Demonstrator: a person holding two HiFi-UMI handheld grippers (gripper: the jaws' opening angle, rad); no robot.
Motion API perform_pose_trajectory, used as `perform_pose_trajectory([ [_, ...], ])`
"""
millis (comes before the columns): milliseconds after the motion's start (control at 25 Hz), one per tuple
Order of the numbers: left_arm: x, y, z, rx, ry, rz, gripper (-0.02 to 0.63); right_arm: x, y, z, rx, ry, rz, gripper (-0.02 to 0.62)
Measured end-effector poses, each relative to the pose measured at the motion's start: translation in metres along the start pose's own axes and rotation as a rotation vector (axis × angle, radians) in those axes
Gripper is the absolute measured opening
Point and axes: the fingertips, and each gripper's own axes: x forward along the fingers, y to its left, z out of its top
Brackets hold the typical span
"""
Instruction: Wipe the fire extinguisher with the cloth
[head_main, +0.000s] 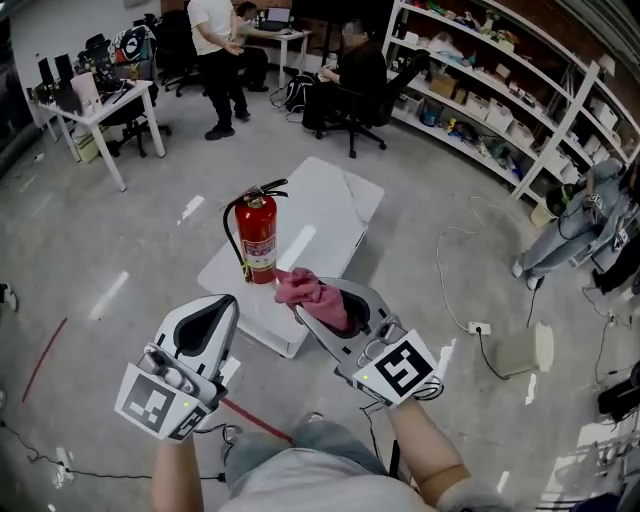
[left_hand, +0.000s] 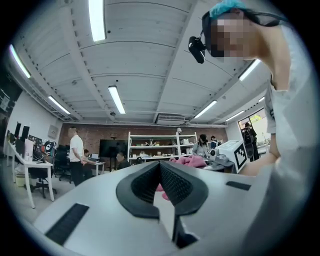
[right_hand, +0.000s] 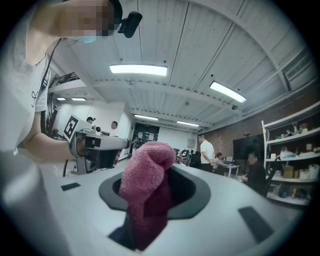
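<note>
A red fire extinguisher (head_main: 258, 237) with a black hose and handle stands upright near the front left corner of a low white platform (head_main: 331, 213). My right gripper (head_main: 303, 311) is shut on a pink cloth (head_main: 311, 291), held just right of the extinguisher's base and apart from it. In the right gripper view the cloth (right_hand: 147, 174) bulges up from between the jaws of my right gripper (right_hand: 152, 167). My left gripper (head_main: 226, 303) hangs lower left of the extinguisher, shut and holding nothing. In the left gripper view the pads of my left gripper (left_hand: 161, 169) meet, with the cloth (left_hand: 188, 161) beyond them.
Beyond the platform, people stand and sit at desks (head_main: 105, 104). Long shelves (head_main: 500, 90) run along the right. A person sits on the floor at far right (head_main: 572, 228). A power strip with cables (head_main: 478, 328) and a red floor line (head_main: 45, 355) lie nearby.
</note>
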Motion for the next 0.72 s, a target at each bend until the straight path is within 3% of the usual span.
perform_pose_trajectory([
  [440, 0.011, -0.012, -0.021, -0.01, 0.056, 0.126, 0.008, 0.0, -0.031, -0.028, 0.003, 0.008, 0.074, 0.144],
  [720, 0.031, 0.024, -0.031, -0.026, 0.074, 0.137, 0.008, 0.043, -0.056, -0.056, -0.003, 0.083, 0.064, 0.144],
])
